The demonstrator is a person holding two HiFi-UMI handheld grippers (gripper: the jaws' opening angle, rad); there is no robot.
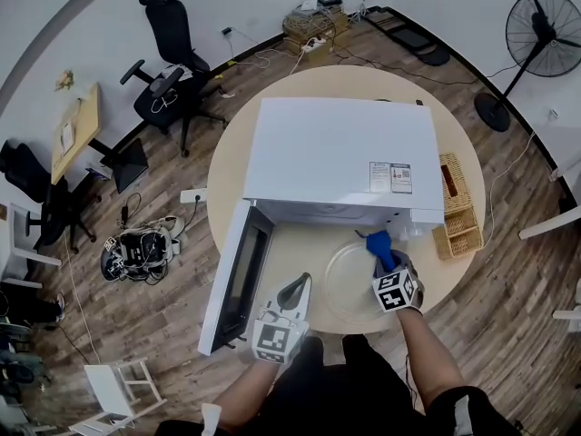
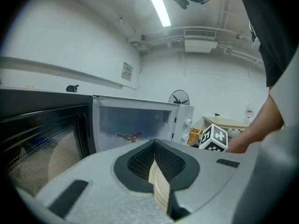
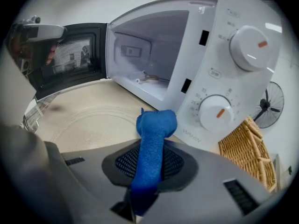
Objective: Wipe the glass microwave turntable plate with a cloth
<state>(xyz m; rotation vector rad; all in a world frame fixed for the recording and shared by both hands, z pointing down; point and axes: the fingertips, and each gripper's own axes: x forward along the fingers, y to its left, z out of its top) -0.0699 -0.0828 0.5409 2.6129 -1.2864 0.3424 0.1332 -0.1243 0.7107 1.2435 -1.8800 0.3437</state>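
Note:
The clear glass turntable plate (image 1: 349,284) lies flat on the round table, in front of the open microwave (image 1: 336,157). My right gripper (image 1: 386,260) is shut on a rolled blue cloth (image 1: 381,248) and hovers over the plate's far right rim. In the right gripper view the cloth (image 3: 154,134) sticks out past the right gripper (image 3: 152,148), with the plate (image 3: 93,125) spread to its left. My left gripper (image 1: 304,282) sits just left of the plate, tips together and holding nothing. In its own view the left gripper (image 2: 154,148) points at the microwave's cavity (image 2: 135,120).
The microwave door (image 1: 238,275) hangs open at the left, close beside my left gripper. A wicker basket (image 1: 458,207) stands on the table to the right of the microwave, near its dials (image 3: 250,43). An office chair (image 1: 172,53) and a floor fan (image 1: 543,34) stand beyond the table (image 1: 227,180).

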